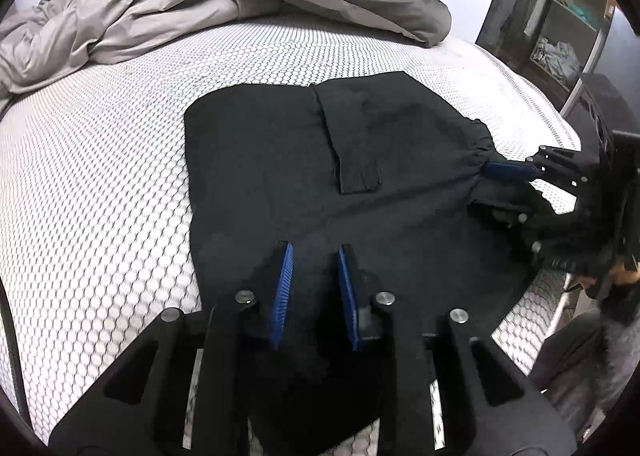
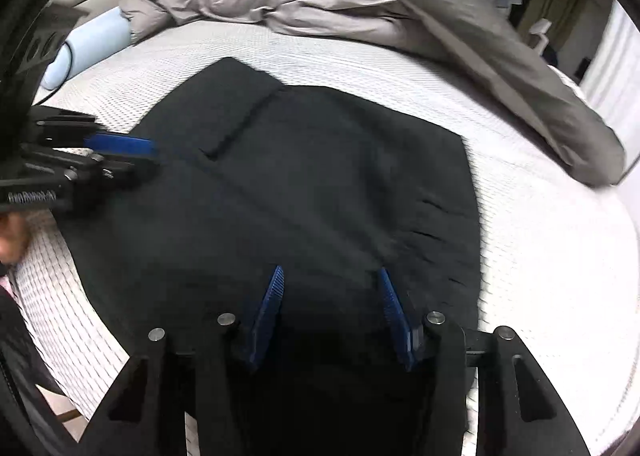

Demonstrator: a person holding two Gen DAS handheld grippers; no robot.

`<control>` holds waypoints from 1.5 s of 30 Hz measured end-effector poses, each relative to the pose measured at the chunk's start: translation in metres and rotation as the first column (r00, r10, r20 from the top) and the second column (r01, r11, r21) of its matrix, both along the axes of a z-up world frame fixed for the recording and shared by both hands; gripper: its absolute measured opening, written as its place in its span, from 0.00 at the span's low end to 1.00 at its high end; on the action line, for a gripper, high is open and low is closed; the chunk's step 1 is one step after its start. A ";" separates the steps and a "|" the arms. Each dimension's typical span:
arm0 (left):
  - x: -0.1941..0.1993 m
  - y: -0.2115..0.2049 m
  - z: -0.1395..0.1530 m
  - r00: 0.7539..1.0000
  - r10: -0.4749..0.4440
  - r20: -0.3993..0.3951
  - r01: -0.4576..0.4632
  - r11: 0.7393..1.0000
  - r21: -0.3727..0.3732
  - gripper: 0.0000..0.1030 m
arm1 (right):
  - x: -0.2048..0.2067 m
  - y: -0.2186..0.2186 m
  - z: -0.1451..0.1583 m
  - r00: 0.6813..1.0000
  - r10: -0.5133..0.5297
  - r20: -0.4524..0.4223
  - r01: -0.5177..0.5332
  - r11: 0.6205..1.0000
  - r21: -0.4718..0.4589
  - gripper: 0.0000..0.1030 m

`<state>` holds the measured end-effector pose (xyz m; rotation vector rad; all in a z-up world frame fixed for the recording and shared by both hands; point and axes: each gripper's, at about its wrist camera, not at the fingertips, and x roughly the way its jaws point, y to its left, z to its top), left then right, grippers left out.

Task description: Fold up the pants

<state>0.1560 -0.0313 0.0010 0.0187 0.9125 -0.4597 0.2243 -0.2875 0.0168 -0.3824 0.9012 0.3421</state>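
Note:
Black pants (image 1: 320,160) lie folded flat on the white mesh mattress (image 1: 100,176), with a pocket flap on top and a gathered waistband at the right. My left gripper (image 1: 314,248) hovers open over their near edge, with cloth between its blue pads but not clamped. My right gripper (image 1: 486,184) shows at the right by the waistband. In the right wrist view the pants (image 2: 320,176) fill the middle. My right gripper (image 2: 330,274) is open above their near edge. The left gripper (image 2: 154,154) reaches in from the left.
A rumpled grey duvet (image 1: 200,4) lies across the far side of the bed (image 2: 440,24). A pale blue roll (image 2: 92,44) lies at the far left. A dark shelf unit (image 1: 560,16) stands beyond the bed's right edge. The bed's edge runs close under both grippers.

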 end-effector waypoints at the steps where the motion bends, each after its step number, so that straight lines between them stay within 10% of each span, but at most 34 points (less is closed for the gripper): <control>1: -0.002 0.002 0.003 1.000 0.006 0.006 -0.006 1.000 0.007 0.21 | -0.002 -0.003 0.002 1.000 0.004 0.006 -0.004 1.000 0.020 0.48; 9: 0.014 -0.012 0.021 0.998 -0.006 0.063 0.005 1.000 0.016 0.21 | 0.016 0.008 0.021 0.999 -0.049 -0.014 0.051 0.965 0.256 0.48; 16: 0.032 -0.015 -0.001 1.000 -0.009 0.007 0.009 0.999 0.048 0.21 | 0.037 0.041 -0.008 0.998 -0.014 -0.063 0.018 0.997 0.071 0.45; 19: 0.027 -0.002 -0.001 1.000 -0.002 0.001 0.002 1.000 0.031 0.21 | 0.033 0.000 0.000 0.994 -0.100 -0.054 0.104 0.991 0.084 0.28; 28: 0.018 -0.017 0.037 0.997 -0.008 0.082 0.007 1.000 0.015 0.21 | 0.017 0.011 0.023 0.999 -0.024 -0.043 0.033 0.978 0.205 0.33; 39: 0.048 -0.012 0.002 1.000 -0.009 -0.017 0.009 1.000 0.017 0.21 | 0.061 0.039 -0.008 0.996 -0.040 -0.085 0.039 0.999 -0.013 0.46; 45: 0.035 0.001 0.016 0.999 0.038 0.007 -0.038 0.999 0.012 0.21 | 0.051 0.013 0.005 0.995 -0.062 -0.076 0.065 0.997 0.041 0.46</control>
